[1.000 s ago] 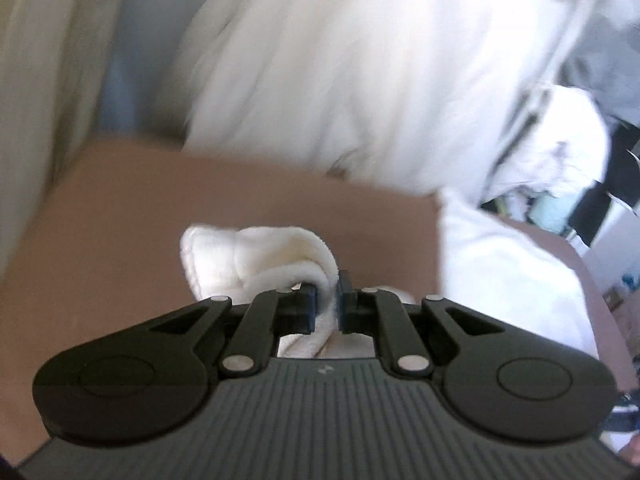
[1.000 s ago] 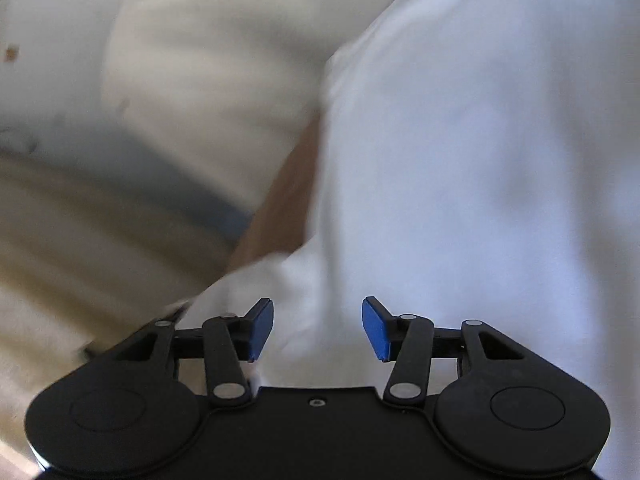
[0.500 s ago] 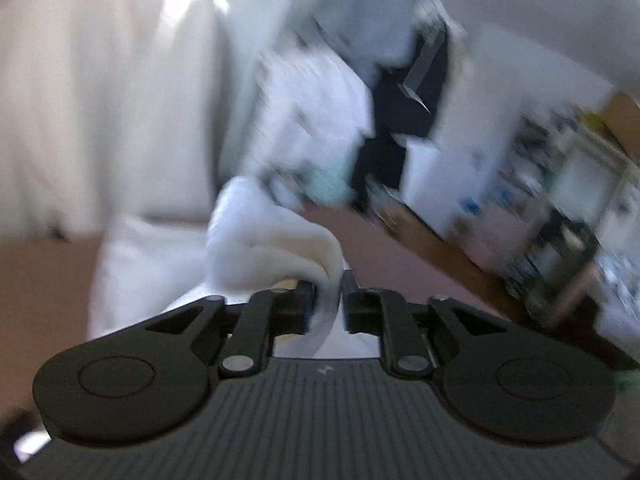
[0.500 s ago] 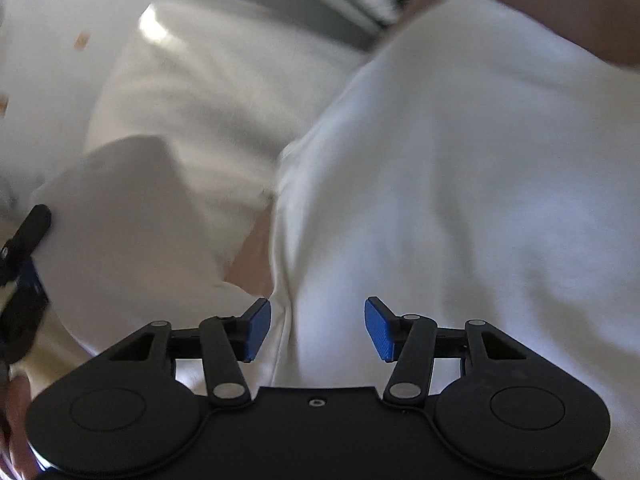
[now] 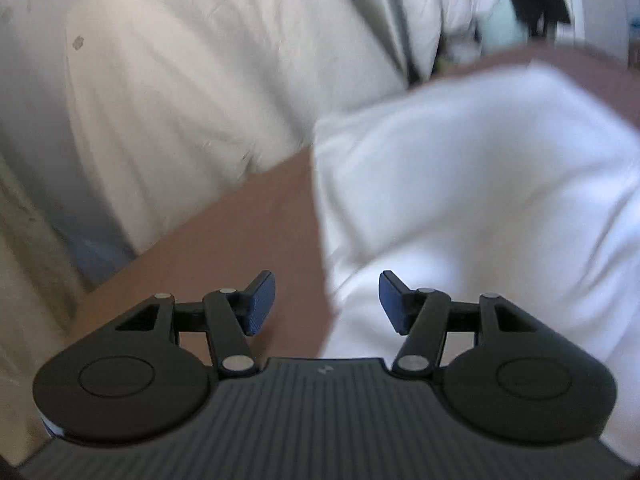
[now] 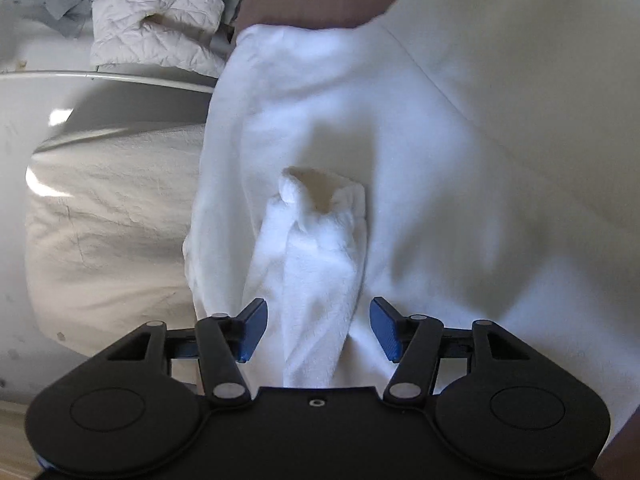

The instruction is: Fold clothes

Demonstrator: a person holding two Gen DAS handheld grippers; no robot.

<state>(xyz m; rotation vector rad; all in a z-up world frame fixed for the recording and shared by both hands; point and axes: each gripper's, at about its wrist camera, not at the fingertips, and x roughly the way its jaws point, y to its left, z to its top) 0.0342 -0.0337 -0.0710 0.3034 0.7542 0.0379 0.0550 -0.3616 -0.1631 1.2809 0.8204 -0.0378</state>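
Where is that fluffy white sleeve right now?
In the right wrist view, the sleeve lies on the white garment, running up the middle from between the right gripper's opening jaws, untouched by either.

Brown table [image 5: 248,216] bears white garment [image 5: 460,184], its sleeve [image 6: 316,256] folded on top.

Fluffy white terry-cloth garment [image 6: 316,264] lies on a smooth, matt brown table [image 5: 240,236] beside crinkled quilted fabric [image 6: 160,16].
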